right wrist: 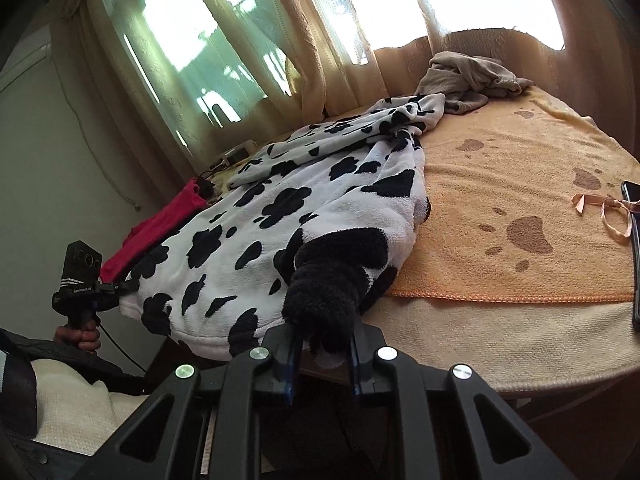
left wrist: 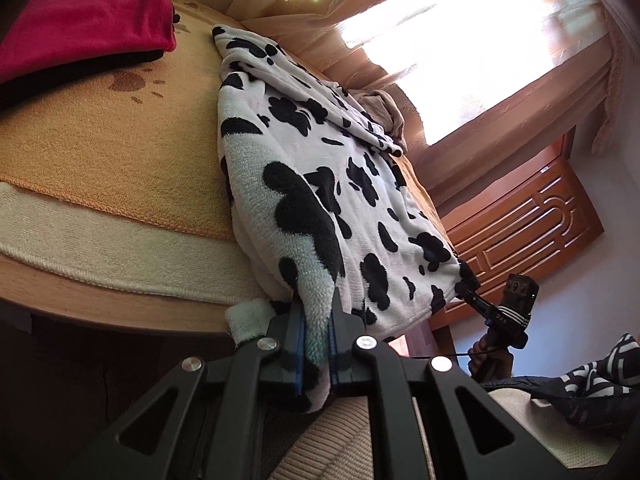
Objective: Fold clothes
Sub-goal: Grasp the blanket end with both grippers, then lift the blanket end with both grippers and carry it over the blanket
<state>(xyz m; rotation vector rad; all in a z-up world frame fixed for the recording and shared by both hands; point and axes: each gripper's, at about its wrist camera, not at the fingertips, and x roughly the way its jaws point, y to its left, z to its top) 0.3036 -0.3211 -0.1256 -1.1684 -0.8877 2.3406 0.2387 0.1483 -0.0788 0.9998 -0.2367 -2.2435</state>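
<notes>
Plainly, both grippers have hold of the same cow-print fleece garment [left wrist: 320, 168], which lies spread across the middle of a round counter [left wrist: 120, 308] covered by an orange paw-print towel [left wrist: 100, 140], its near hem hanging over the counter's edge; the left gripper [left wrist: 316, 344] has its fingers pinching a pale, black-patched fold of that hem at 6 o'clock in the left wrist view; the right gripper [right wrist: 322, 360] has its fingers pinching a mostly black tuft of the hem at 6 o'clock in the right wrist view; each gripper also shows in the other's camera, at 4 o'clock from the left wrist and at 8 o'clock from the right wrist, clipped to opposite corners of the hem.

Around the garment: a folded magenta cloth [left wrist: 88, 20] lies on top of something dark at 10 o'clock in the left wrist view, well apart from the fleece there; a crumpled beige garment [right wrist: 468, 76] sits at 1 o'clock in the right wrist view, just beside the fleece's far end; a peach ribbon [right wrist: 600, 212] and a dark phone [right wrist: 634, 248] lie at 3 o'clock on the towel, touching one another; sunlit curtains [right wrist: 280, 40] hang behind the counter; a carved wooden door [left wrist: 532, 232] shows at 3 o'clock in the left wrist view.
</notes>
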